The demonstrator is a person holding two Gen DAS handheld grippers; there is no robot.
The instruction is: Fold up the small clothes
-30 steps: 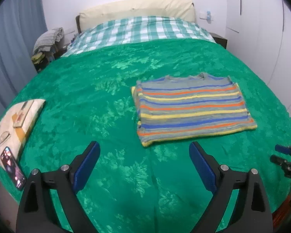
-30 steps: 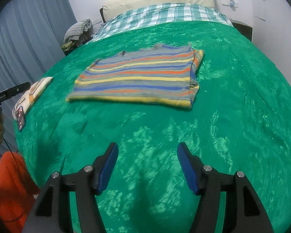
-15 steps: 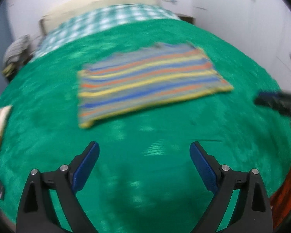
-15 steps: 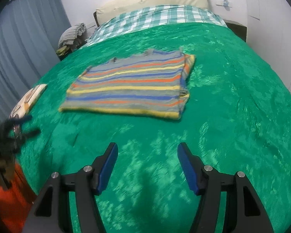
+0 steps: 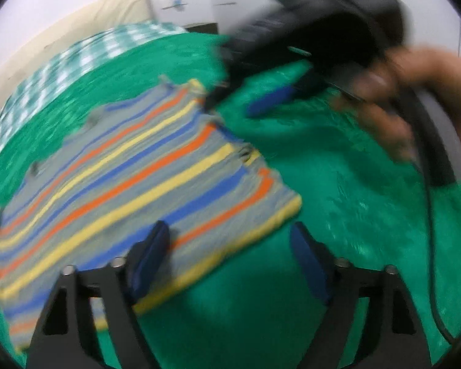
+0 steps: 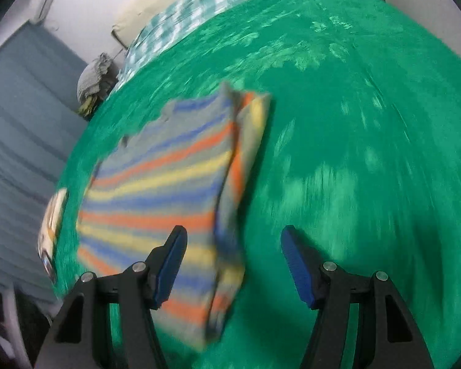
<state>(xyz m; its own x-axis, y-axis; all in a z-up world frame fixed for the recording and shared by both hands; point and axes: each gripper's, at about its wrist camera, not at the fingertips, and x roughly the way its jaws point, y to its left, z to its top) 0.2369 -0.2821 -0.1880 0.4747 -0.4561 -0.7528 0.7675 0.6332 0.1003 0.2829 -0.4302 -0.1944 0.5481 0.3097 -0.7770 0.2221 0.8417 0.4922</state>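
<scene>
I am over a bed with a green velvety patterned bedspread (image 6: 353,123), a green-and-white checked sheet (image 6: 199,3) at its head, and a cream padded headboard (image 5: 76,27) against a white wall. In the right wrist view grey-blue curtains (image 6: 21,117) hang along the left side, with a heap of grey cloth (image 6: 93,75) by the bed's far corner.

The folded grey shirt with orange, yellow and blue stripes (image 5: 132,184) lies flat on the bedspread. My left tongs (image 5: 230,255) are closing, one blue pad above the shirt's near hem, the other above bare bedspread; the shirt's corner lies between them, not pinched. My right tongs (image 6: 233,264) stand apart, straddling the shirt's folded side edge without gripping. The right of the bedspread is bare.
</scene>
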